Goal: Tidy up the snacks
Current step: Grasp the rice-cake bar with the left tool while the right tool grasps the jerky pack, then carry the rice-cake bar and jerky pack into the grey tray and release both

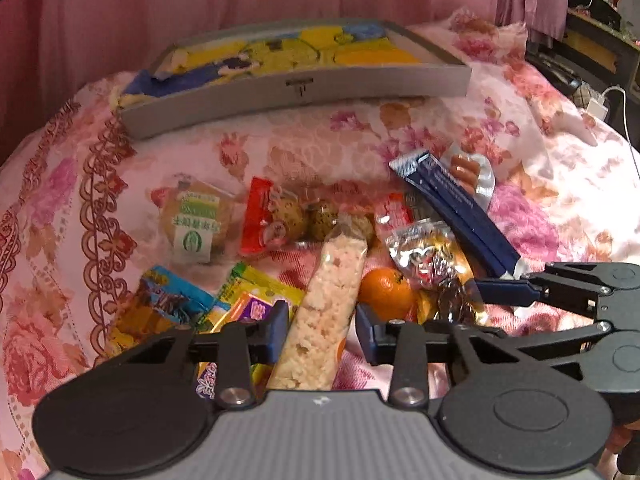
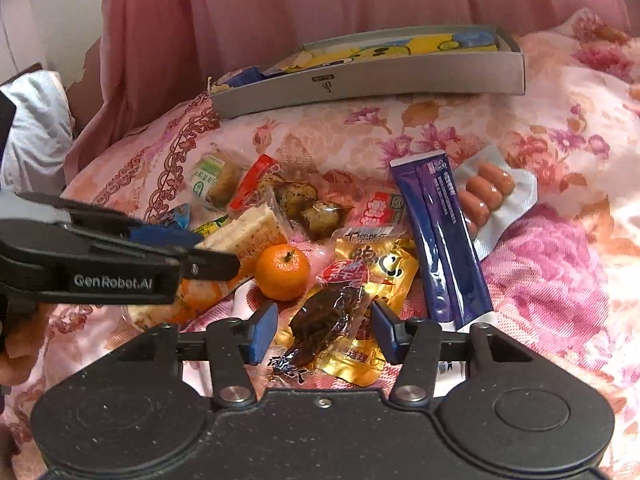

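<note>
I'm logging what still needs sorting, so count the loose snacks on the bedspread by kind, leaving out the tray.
Fruit: 1, the mandarin
Long stick packs: 2, the puffed rice bar and the blue stick pack
Meat packs: 2, the sausage pack and the gold foil pouch
Egg pack: 1
Other wrapped snacks: at least 4, partly overlapped
Total: at least 10

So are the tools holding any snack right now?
No. The left tool is open around the long rice snack, and the right tool is open over the gold packet.
</note>
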Action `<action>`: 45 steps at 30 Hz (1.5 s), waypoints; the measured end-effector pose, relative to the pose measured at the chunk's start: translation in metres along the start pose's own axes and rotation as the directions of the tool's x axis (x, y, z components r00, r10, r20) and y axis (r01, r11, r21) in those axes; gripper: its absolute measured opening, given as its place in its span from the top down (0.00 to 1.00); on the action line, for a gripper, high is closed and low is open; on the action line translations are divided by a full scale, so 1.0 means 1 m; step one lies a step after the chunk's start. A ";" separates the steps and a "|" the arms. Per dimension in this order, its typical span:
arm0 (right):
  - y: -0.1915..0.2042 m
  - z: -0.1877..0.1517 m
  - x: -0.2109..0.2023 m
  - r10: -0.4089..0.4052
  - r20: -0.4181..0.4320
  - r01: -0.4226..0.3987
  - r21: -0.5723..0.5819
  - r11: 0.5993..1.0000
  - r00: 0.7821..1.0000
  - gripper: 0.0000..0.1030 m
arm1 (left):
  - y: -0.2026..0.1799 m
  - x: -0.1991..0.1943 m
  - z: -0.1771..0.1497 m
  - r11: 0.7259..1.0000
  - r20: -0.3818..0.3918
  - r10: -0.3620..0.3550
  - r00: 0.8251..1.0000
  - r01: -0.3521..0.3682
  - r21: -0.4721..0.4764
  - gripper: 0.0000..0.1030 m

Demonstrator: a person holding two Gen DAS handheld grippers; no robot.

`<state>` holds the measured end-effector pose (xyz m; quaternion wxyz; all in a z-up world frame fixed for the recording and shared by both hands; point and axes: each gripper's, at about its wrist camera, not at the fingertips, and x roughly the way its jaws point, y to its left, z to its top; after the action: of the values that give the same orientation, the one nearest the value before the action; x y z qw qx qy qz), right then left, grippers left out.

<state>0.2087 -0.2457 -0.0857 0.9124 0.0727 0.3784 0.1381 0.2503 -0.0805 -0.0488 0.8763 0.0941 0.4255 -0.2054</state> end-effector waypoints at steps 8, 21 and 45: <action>0.001 -0.001 0.006 0.014 -0.022 -0.014 0.007 1.000 1.000 0.53 | -0.002 0.007 0.001 0.999 -0.065 0.026 0.998 -0.028 -0.018 0.60; -0.009 0.001 0.003 0.051 -0.036 -0.047 0.098 0.994 0.998 0.58 | -0.005 0.001 0.004 0.989 -0.128 0.058 0.990 -0.075 -0.127 0.67; 0.014 0.013 -0.038 -0.040 0.211 0.074 -0.157 0.985 0.977 0.58 | -0.008 -0.046 0.025 0.968 -0.033 0.110 0.993 -0.114 -0.223 0.69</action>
<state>0.1897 -0.2442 -0.0473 0.9533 0.0006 0.2707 0.1341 0.2389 -0.0835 0.0027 0.8871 0.0205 0.4489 -0.1054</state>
